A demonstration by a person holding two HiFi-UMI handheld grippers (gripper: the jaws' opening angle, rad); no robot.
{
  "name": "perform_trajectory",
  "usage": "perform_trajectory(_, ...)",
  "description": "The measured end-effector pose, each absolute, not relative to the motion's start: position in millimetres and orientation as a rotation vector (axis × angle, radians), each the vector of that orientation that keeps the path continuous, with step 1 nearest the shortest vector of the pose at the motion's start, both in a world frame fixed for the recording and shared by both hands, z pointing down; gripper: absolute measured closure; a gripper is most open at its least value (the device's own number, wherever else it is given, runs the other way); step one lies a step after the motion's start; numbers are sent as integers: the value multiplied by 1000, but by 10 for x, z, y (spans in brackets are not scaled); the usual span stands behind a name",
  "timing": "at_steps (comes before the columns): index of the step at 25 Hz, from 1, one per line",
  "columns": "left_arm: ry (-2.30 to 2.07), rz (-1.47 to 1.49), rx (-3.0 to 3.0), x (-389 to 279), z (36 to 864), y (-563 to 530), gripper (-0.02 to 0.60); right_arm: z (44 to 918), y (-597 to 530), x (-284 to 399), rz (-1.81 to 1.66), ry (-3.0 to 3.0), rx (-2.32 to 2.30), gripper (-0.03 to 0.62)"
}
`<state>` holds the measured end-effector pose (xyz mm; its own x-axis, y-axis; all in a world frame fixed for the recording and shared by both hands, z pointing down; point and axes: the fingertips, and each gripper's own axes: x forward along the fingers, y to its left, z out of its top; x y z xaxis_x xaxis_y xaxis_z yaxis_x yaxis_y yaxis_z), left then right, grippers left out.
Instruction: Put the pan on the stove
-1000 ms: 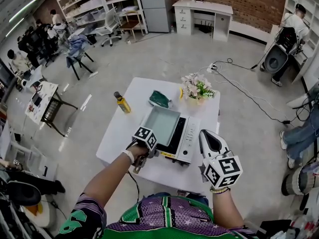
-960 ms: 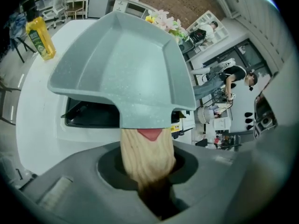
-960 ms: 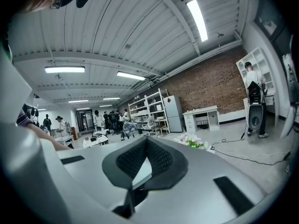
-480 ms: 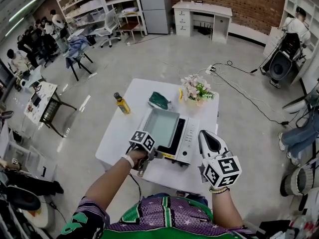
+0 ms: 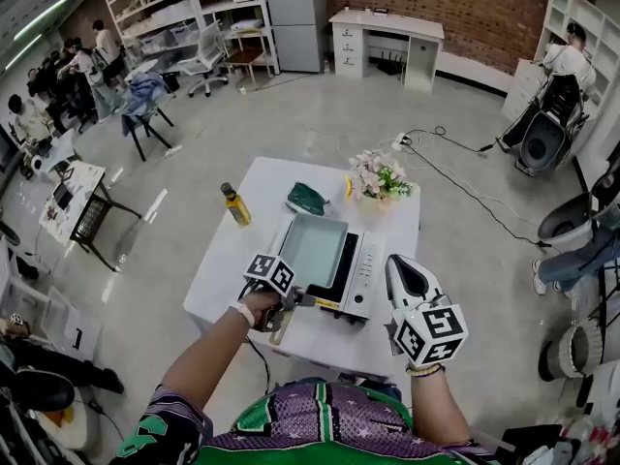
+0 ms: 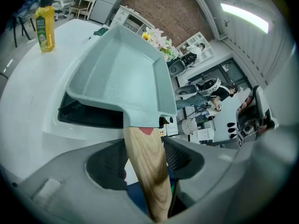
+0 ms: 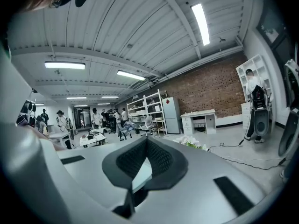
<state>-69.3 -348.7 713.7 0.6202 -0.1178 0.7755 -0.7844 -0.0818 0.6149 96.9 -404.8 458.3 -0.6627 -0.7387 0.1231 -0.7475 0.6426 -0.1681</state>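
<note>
- While its jaws have just been opening, the left gripper [image 6: 145,148] stands spread around the wooden handle [image 6: 148,176].
- The teal pan [image 6: 117,73] sits on the stove [image 5: 365,264], on the white table [image 5: 254,201].
- The right gripper [image 7: 147,141] is pressed together, empty.

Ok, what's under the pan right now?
The white stove lies beneath the pan. A strip of its black glass top shows below the pan's near edge; the rest under the pan is covered and unseen.
</note>
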Motion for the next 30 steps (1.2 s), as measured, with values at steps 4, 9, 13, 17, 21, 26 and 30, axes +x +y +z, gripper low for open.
perform_trajectory(4,-779,646,1594,-721,7107,-3460,350,4523,-3979,927,296,-2794,1282,592)
perform_trajectory(9,-771,592,1626,-807,7033,-3434,350,4460,-3859,848,263,-2771,1306,592)
perform_trajectory(13,-769,551,1663,-940,6887,-3404,349,4343,-3736,763,233,-2746,1336,592)
perform_trajectory(17,-768,524,1692,-1042,6819,-3375,350,4307,-3631,708,212,-2709,1368,592)
perform_trajectory(21,-759,492,1713,-1132,6773,-3295,350,4309,-3520,649,202,-2675,1393,592)
perform_trajectory(26,-755,445,1752,-1287,6649,-3235,350,4241,-3386,554,179,-2641,1423,592)
perform_trajectory(30,-765,418,1795,-1396,6547,-3152,350,4225,-3280,484,169,-2617,1448,592)
